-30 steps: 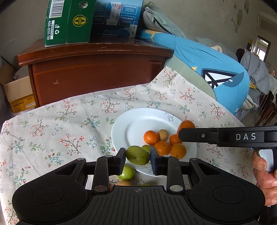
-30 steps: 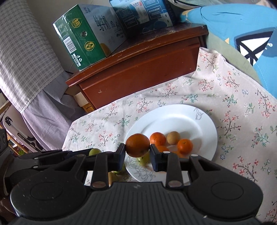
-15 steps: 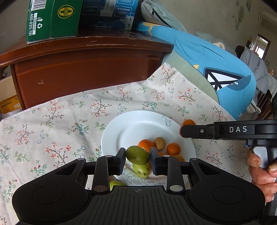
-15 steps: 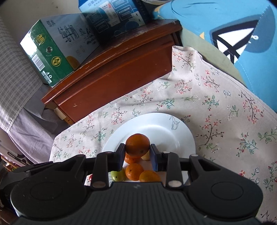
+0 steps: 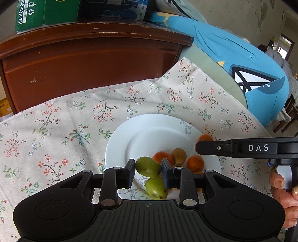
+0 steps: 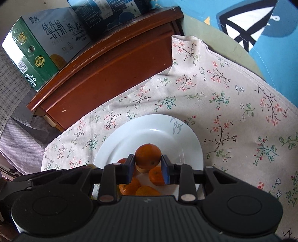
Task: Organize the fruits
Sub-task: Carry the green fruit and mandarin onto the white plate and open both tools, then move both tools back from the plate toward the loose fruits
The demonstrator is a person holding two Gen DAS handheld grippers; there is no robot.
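Observation:
A white plate (image 5: pixel 149 134) lies on a floral tablecloth and also shows in the right wrist view (image 6: pixel 158 130). My left gripper (image 5: pixel 148 170) is shut on a green fruit (image 5: pixel 148 167) above the plate's near rim. A second green fruit (image 5: pixel 156 188) lies on the plate below it. Oranges (image 5: pixel 195 163) and a small brown fruit (image 5: pixel 178 156) lie on the plate. My right gripper (image 6: pixel 148 165) is shut on an orange (image 6: pixel 148 155) above several oranges (image 6: pixel 156 176) on the plate. The right gripper's finger (image 5: pixel 214 148) shows over the plate's right edge in the left wrist view.
A brown wooden cabinet (image 5: pixel 89 61) stands behind the table with a green carton (image 6: pixel 37 52) and a dark blue box (image 6: pixel 109 13) on top. A blue cushion (image 5: pixel 242 61) lies at the right. The floral cloth (image 5: pixel 55 130) covers the table around the plate.
Both grippers have moved forward over the plate with their fruits still held. The plate's fruits now sit closer under the fingers.

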